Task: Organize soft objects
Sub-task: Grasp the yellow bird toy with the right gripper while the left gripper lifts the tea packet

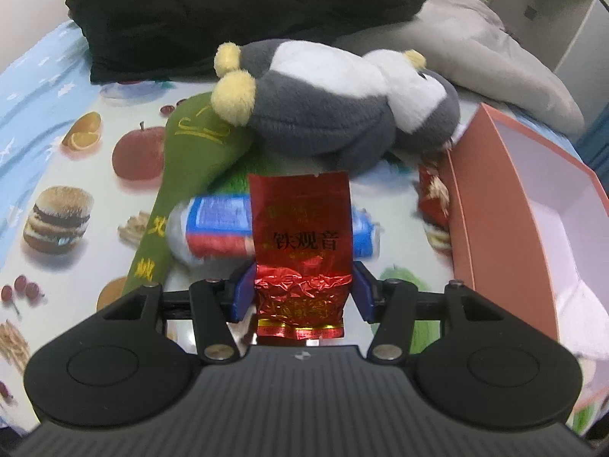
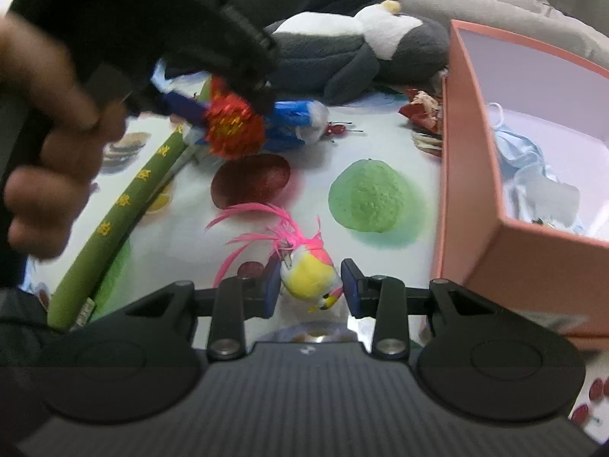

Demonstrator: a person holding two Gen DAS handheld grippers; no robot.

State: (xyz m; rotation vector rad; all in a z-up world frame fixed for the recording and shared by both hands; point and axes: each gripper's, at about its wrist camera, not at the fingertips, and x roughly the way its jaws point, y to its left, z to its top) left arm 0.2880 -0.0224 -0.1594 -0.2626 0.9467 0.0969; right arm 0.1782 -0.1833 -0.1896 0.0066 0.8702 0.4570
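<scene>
My left gripper (image 1: pixel 302 293) is shut on a red foil tea packet (image 1: pixel 300 236), which stands upright between the blue pads above the bedsheet. In the right wrist view the same packet (image 2: pixel 234 133) shows blurred at the upper left, below a person's hand (image 2: pixel 49 152). My right gripper (image 2: pixel 310 289) is shut on a small yellow and pink toy bird (image 2: pixel 308 278) with long pink feathers. A grey and white penguin plush (image 1: pixel 331 95) lies behind. An open salmon box (image 2: pixel 468 190) stands to the right, with light blue cloth (image 2: pixel 525 156) inside.
A long green soft stick (image 1: pixel 190 175) and a blue and white packet (image 1: pixel 213 228) lie on the fruit-print sheet (image 1: pixel 57 152). A crumpled red wrapper (image 1: pixel 432 194) sits against the box's wall (image 1: pixel 495 209). A black garment (image 1: pixel 228 11) and grey pillow (image 1: pixel 495 57) lie at the back.
</scene>
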